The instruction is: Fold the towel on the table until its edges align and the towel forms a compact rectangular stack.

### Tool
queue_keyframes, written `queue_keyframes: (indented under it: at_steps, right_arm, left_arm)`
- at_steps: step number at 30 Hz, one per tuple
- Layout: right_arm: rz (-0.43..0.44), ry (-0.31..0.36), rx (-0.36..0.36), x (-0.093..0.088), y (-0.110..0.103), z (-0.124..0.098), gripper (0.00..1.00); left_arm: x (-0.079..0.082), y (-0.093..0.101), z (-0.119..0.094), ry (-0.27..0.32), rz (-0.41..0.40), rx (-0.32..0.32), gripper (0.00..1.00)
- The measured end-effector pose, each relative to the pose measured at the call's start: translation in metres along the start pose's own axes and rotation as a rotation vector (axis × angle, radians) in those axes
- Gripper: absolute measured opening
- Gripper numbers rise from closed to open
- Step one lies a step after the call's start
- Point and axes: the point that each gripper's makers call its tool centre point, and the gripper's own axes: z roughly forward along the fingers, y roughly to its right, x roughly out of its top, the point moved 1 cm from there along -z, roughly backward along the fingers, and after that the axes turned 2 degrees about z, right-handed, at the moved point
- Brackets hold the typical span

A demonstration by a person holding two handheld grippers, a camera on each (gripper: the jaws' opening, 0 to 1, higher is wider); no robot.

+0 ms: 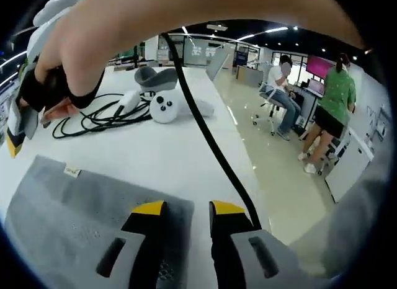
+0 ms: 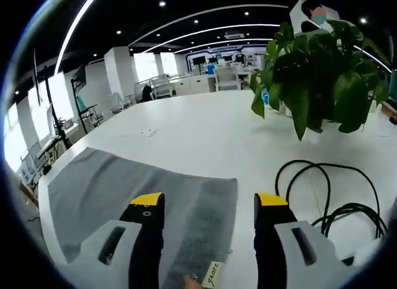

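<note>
1. Towel lies flat on the white table, grey, lower left of the left gripper view; in the right gripper view it fills the lower left too. No fold is visible yet, so I'd call this the start: lining up for the first grab.
2. My left gripper sits bottom centre of the left gripper view w/ a narrow gap between the yellow tips. One tip is over the towel's right edge, the other over bare table. Nothing held that I can see.
3. My right gripper is bottom centre of the right gripper view, jaws spread wide and straddling the towel's near right edge. Nothing held.
4. The other hand shows upper left in the left gripper view (that's my right, holding its gripper above the towel's far side).
5. Next move, I reckon: drop both sets of jaws onto the two corners of one short edge, pinch, then lift and carry it across to the opposite edge. Needs matched height on both sides so the edges meet square.
6. Labels: small tag on the towel's edge, bottom of the right gripper view; there's script on it, maybe "grace", too small to be sure. The same sort of tag shows at the corner in the left gripper view, unreadable.
7. Clutter to avoid: black cable lower right, potted plant upper right.
</note>
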Motion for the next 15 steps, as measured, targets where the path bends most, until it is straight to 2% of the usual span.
queue_keyframes:
  at_steps: [4,7,10,15]
  right_arm:
    - [0.006,-0.003,0.007,-0.002,-0.001,0.006,0.57]
    - [0.0,-0.011,0.011,-0.004,-0.002,0.011,0.57]
    - [-0.001,-0.009,0.016,-0.005,-0.002,0.014,0.56]
    - [-0.015,-0.021,0.012,-0.011,0.002,0.024,0.55]
  left_arm:
    - [0.004,-0.005,0.002,0.022,0.016,0.04,0.22]
    - [0.005,-0.003,0.005,0.031,0.032,0.041,0.22]
    - [0.004,-0.001,0.006,0.023,0.094,0.061,0.22]
    - [0.006,-0.004,0.006,0.031,0.08,0.079,0.18]
